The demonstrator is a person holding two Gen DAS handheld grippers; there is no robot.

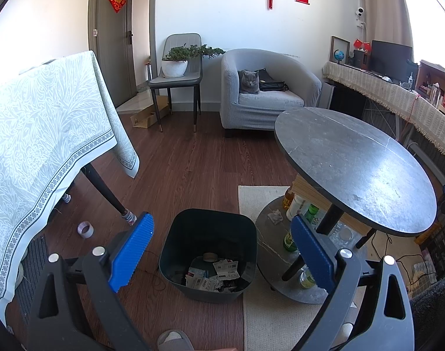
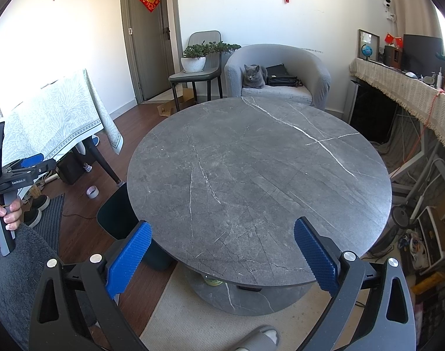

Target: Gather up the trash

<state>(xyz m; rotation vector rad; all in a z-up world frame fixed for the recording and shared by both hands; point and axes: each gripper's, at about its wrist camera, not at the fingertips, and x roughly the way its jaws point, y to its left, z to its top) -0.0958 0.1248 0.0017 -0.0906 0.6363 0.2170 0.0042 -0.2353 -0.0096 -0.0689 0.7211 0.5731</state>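
A dark bin (image 1: pixel 178 231) stands on the wood floor left of the round table, with crumpled paper trash (image 1: pixel 213 276) inside. My left gripper (image 1: pixel 219 251) is open and empty, held above and in front of the bin. A crumpled tissue (image 1: pixel 275 216) lies on the table's lower shelf. My right gripper (image 2: pixel 222 251) is open and empty over the near edge of the bare grey marble tabletop (image 2: pixel 260 175). The bin's edge (image 2: pixel 117 213) shows left of the table. The left gripper (image 2: pixel 32 165) shows at the far left, in a hand.
Bottles (image 1: pixel 292 201) stand on the lower shelf. A tape roll (image 1: pixel 85 229) lies on the floor by a cloth-covered table (image 1: pixel 47 134). A grey cat (image 1: pixel 249 82) sits in an armchair at the back. A rug (image 1: pixel 266 316) lies under the round table.
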